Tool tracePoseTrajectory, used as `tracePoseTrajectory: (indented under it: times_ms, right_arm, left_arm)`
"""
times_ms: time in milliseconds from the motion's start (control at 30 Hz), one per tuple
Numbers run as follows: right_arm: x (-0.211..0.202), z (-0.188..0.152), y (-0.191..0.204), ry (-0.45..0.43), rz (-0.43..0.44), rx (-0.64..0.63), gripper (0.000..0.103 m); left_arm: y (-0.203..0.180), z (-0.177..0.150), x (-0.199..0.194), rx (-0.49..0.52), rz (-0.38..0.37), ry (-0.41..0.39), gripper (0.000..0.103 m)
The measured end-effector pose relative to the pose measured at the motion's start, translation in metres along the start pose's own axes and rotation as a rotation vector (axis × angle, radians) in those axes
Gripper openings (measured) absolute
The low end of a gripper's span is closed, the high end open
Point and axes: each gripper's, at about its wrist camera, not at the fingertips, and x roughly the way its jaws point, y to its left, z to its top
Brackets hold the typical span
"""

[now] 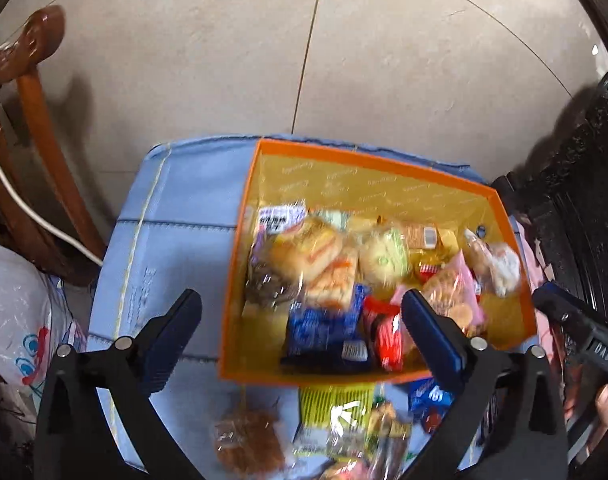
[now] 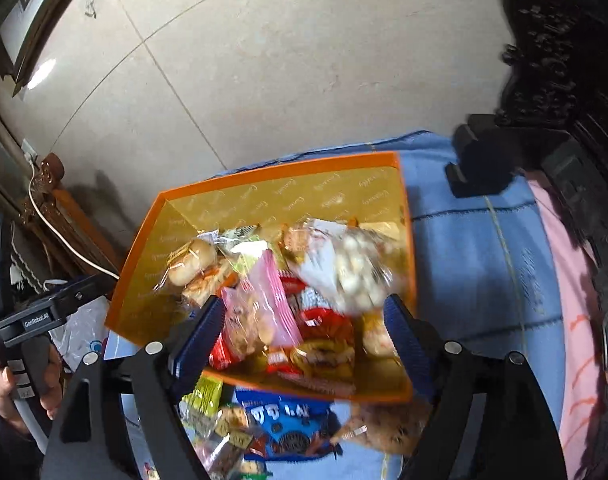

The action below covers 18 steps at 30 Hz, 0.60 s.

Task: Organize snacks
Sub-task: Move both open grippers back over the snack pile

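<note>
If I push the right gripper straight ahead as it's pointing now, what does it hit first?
Probably the pink snack bag lying on the pile in the orange box, directly between the open right gripper fingers; depth is unclear.

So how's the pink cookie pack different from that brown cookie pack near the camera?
The pink cookie pack lies inside the orange box, piled among other snacks; the brown cookie pack lies outside, alone on the blue cloth. One wrapper is pink, the other clear. Both hold round cookies.

Left wrist view looking steeply down from close above, facing forward along its tongs [image 1: 300,328], right wrist view likewise close and downward from the other side, both sharing the orange box [image 1: 240,248] [image 2: 144,240] on blue cloth [image 1: 184,200] [image 2: 463,240], tiled floor [image 1: 343,60] [image 2: 304,60] beyond
</note>
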Motion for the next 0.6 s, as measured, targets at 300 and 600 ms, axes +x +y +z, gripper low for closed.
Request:
tracePoseTrajectory:
  times_ms: [300,600]
  right_arm:
    - [-0.037,-0.07,-0.034,0.037,-0.027,0.08,0.09]
    - [-0.042,-0.146,-0.054,0.141,-0.083,0.106,0.09]
  left_arm:
    - [0.036,-0.073,-0.019,-0.024,0.039,0.072,0.098]
    - [0.054,-0.142,0.004,-0.132,0.06,0.194,0.098]
